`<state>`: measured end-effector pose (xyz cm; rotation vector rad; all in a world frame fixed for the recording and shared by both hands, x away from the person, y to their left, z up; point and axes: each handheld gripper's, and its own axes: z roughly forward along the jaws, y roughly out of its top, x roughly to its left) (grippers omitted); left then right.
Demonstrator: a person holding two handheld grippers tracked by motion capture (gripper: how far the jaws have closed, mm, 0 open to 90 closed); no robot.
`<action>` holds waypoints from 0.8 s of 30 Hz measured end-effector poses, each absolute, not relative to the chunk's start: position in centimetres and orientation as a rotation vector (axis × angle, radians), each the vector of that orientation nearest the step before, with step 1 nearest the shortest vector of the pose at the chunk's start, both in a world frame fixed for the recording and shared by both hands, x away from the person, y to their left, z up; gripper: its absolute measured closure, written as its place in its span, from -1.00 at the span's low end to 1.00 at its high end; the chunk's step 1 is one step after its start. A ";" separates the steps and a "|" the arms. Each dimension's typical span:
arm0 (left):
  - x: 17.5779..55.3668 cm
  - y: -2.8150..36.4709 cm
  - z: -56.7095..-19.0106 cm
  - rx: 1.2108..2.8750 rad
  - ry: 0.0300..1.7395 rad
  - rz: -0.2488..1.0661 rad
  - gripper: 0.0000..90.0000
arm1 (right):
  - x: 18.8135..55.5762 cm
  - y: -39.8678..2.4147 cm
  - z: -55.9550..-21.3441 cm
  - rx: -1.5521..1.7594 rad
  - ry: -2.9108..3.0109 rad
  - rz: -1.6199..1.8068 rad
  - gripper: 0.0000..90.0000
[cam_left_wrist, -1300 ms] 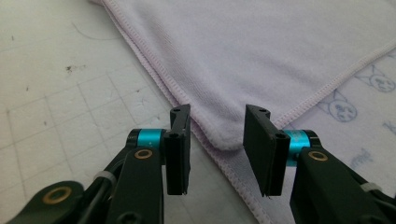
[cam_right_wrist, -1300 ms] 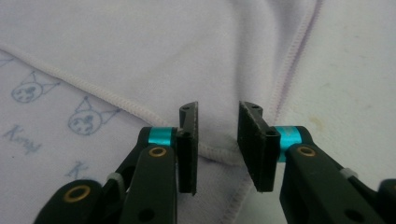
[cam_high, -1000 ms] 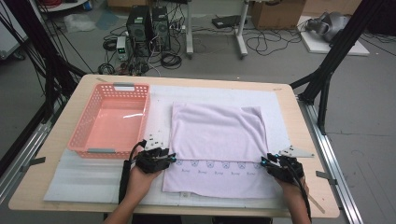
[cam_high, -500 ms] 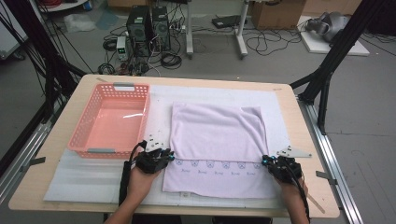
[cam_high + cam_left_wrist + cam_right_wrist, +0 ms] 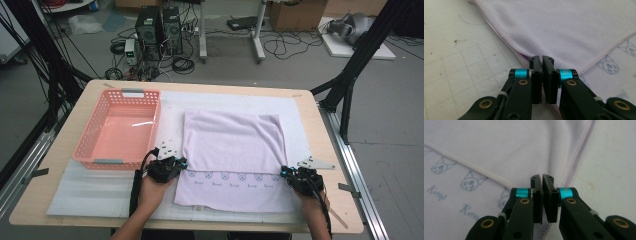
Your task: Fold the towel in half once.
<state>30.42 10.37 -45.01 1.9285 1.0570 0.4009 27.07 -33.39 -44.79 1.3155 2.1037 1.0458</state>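
A lilac towel [image 5: 232,145] lies on the white mat, its far part folded toward me over a band printed with little cat faces. My left gripper [image 5: 182,162] is at the left corner of the folded flap. Its jaws have just been closing, and in the left gripper view the left gripper [image 5: 542,58] pinches the hemmed corner of the towel [image 5: 564,27]. My right gripper [image 5: 282,172] is at the flap's right corner. In the right gripper view the right gripper [image 5: 542,177] is shut on the towel [image 5: 499,147] where two hems meet.
A pink plastic basket [image 5: 82,145] stands empty on the table's left side, close to my left hand. The white mat [image 5: 100,185] covers most of the wooden table [image 5: 325,135]. Black frame legs, cables and computer cases stand on the floor beyond.
Both hands have stayed at the towel's two corners, and the towel lies as before.
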 end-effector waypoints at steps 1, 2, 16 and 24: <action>30.5 10.4 -45.0 1.907 1.074 0.391 0.71 | 27.0 -33.4 -44.8 1.321 2.110 1.042 0.91; 30.6 10.5 -45.0 1.893 1.083 0.376 0.58 | 27.0 -33.4 -44.9 1.321 2.111 1.040 0.90; 30.9 10.3 -44.6 1.866 1.089 0.419 0.47 | 27.0 -33.3 -44.9 1.330 2.107 1.041 0.89; 30.7 9.5 -45.1 1.958 1.056 0.423 0.52 | 27.0 -33.4 -44.9 1.337 2.111 1.041 0.89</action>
